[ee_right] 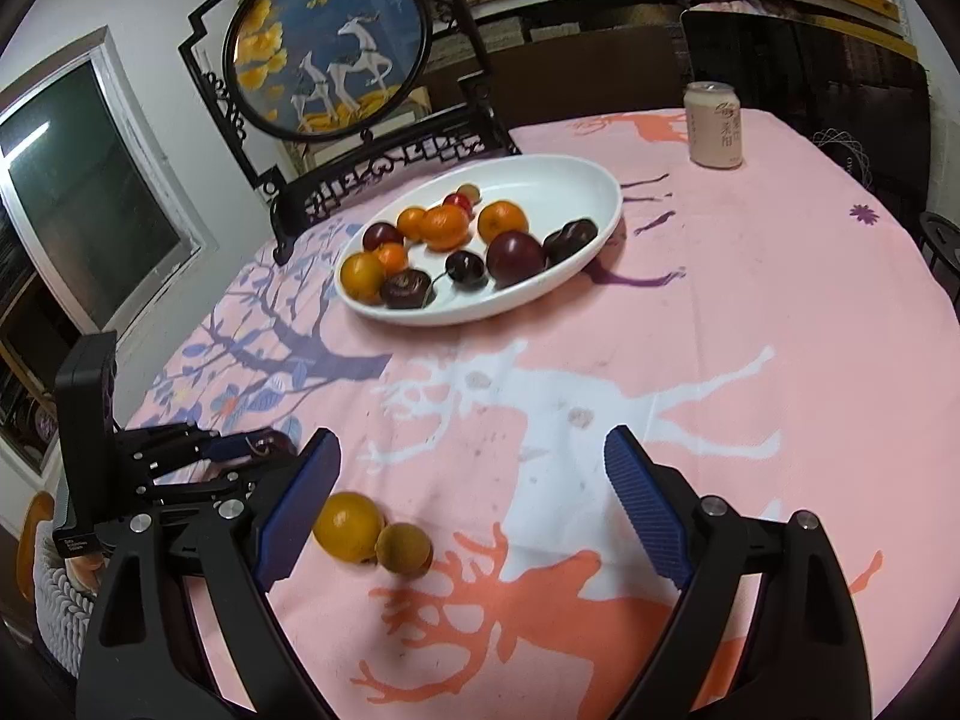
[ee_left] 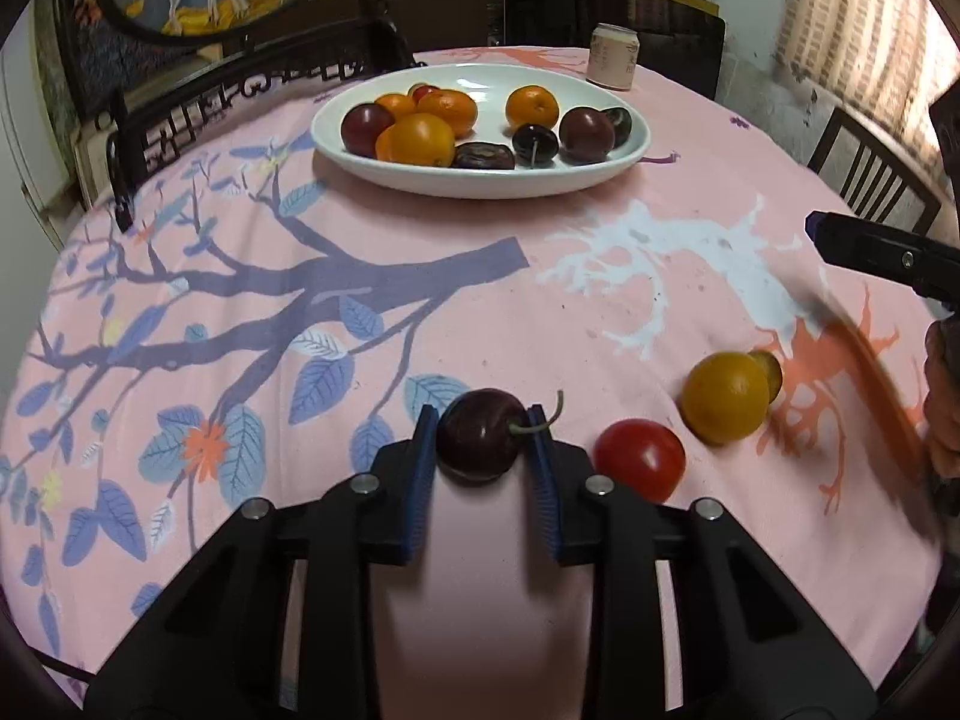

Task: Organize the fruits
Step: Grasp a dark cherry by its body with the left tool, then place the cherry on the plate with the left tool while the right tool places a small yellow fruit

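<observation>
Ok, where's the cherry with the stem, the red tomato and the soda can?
cherry [ee_left: 478,441]: left wrist view, on its dark round body between the blue pads.
red tomato [ee_left: 639,459]: left wrist view, on the middle of its shiny skin.
soda can [ee_right: 715,126]: right wrist view, on its printed side.

Pale drink can [ee_right: 714,125] upright on pink tablecloth [ee_right: 750,312], round deer screen [ee_right: 329,45] behind.
</observation>
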The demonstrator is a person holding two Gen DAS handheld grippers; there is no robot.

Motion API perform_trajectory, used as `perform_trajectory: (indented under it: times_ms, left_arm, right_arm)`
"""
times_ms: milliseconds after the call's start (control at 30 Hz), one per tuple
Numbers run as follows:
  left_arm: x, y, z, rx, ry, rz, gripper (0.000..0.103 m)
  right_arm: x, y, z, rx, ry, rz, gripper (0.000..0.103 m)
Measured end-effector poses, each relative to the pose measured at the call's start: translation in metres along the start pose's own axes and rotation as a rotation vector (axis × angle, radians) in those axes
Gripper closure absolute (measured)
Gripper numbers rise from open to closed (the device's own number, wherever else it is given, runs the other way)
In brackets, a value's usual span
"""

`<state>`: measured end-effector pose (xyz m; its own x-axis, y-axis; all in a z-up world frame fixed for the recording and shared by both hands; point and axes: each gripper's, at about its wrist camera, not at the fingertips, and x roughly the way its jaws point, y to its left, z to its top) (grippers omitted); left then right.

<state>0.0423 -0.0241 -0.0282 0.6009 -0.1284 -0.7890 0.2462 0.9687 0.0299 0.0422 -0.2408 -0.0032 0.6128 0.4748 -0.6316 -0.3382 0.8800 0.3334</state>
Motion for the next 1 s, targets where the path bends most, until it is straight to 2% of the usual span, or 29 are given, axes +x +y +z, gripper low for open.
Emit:
perform_trajectory:
  times_ms: [200,267,333,433,633,900,1000]
  left_arm:
    - [-0.005,0.0,0.0,0.017,-0.034,0.091,0.073]
    - [-0.005,0.008,0.002,-0.018,-0.036,0.104,0.073]
    - [-0.004,0.014,0.002,-0.041,-0.032,0.11,0.073]
    - [-0.003,0.015,0.003,-0.042,-0.031,0.121,0.073]
    - [0.002,0.01,0.001,-0.023,-0.012,0.135,0.073]
    - [0.002,0.009,0.0,-0.02,-0.012,0.138,0.073]
    - [0.002,0.009,0.0,-0.019,-0.012,0.139,0.073]
  right_arm:
    - [0.005,0.013,-0.013,-0.08,0.041,-0.015,0.016]
    - [0.01,0.018,-0.019,-0.119,0.063,-0.028,0.032]
    - [0.017,0.024,-0.025,-0.158,0.1,-0.027,0.044]
    - [0.024,0.029,-0.03,-0.196,0.125,-0.022,0.055]
    - [0.027,0.034,-0.035,-0.217,0.131,0.0,0.057]
    - [0.035,0.042,-0.043,-0.223,0.188,0.052,0.069]
    - [0.035,0.044,-0.043,-0.232,0.184,0.056,0.078]
